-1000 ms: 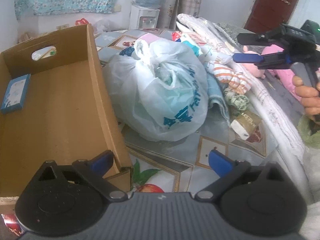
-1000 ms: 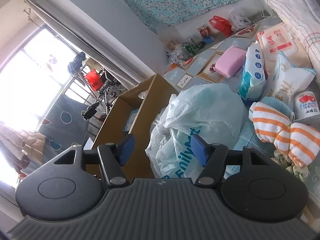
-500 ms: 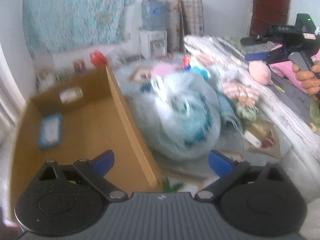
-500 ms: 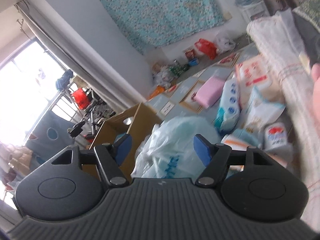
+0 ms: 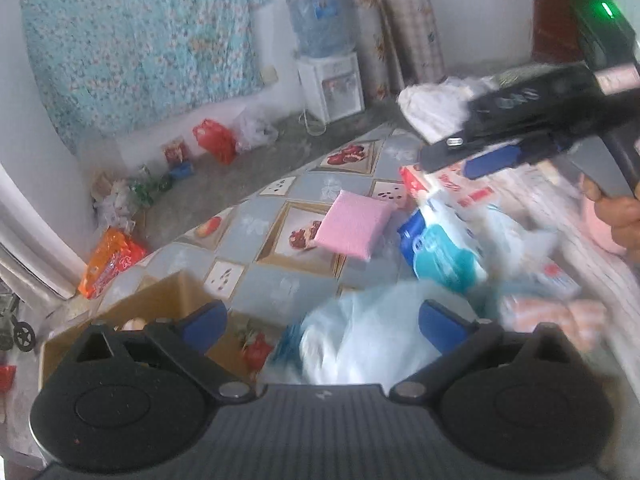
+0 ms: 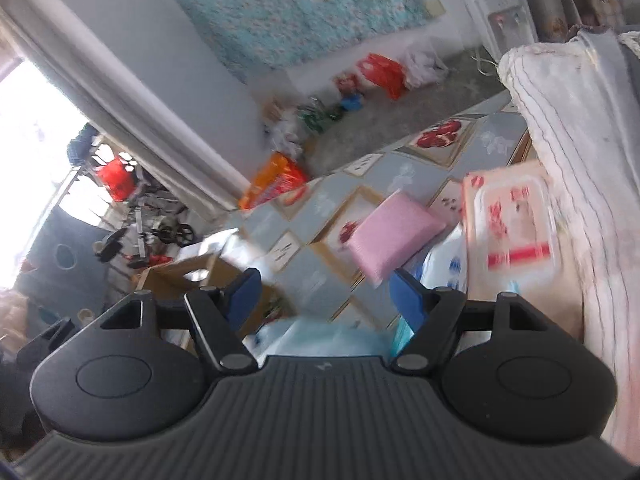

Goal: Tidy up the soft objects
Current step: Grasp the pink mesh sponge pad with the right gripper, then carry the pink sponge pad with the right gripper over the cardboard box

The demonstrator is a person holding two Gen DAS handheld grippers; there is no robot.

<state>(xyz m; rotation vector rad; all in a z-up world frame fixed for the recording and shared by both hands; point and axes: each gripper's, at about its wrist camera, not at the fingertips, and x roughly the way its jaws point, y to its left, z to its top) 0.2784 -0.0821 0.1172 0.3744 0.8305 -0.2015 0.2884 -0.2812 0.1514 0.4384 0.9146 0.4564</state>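
Left gripper (image 5: 322, 322) gapes empty above the bag (image 5: 360, 344); right gripper (image 6: 324, 294), opening, empty, faces the pink pillow (image 6: 394, 234).

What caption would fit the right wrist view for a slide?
Right gripper, jaws opening and empty, points toward a pink pad on the patterned mat.

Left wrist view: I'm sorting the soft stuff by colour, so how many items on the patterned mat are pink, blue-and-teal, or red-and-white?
Pink: 1, the pink cushion
Blue-and-teal: 1, the blue and teal pack
Red-and-white: 1, the red-printed wipes pack
Total: 3
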